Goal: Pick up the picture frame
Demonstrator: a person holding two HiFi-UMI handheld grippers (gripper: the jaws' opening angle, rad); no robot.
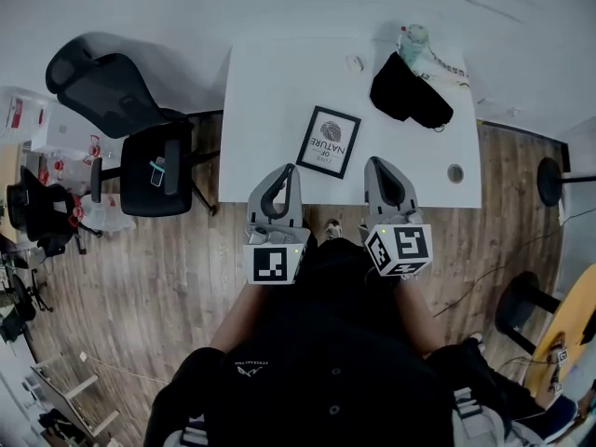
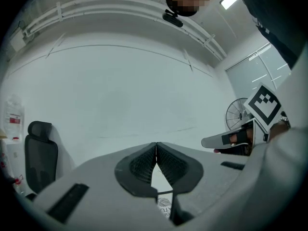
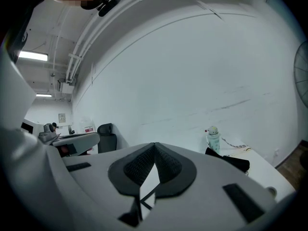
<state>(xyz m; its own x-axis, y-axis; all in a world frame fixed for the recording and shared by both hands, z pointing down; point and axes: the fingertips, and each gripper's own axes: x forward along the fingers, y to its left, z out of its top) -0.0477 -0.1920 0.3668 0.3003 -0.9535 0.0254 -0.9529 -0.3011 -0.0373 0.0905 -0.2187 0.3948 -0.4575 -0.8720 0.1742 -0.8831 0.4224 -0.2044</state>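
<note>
The picture frame (image 1: 329, 142) lies on the surface (image 1: 270, 82), at 2 o'clock from the left hand-held gripper (image 1: 290, 170) and 10 o'clock from the right hand-held gripper (image 1: 376, 164), both pressed together and empty.

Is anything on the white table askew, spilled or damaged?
Only the picture frame looks askew: it lies flat on the table, turned at an angle to its edges. I see nothing spilled or broken.

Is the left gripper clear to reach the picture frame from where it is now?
Probably yes. The picture frame lies flat on the table just ahead of the left gripper, with nothing between them. Its jaws are shut, though, so they must open first.
</note>
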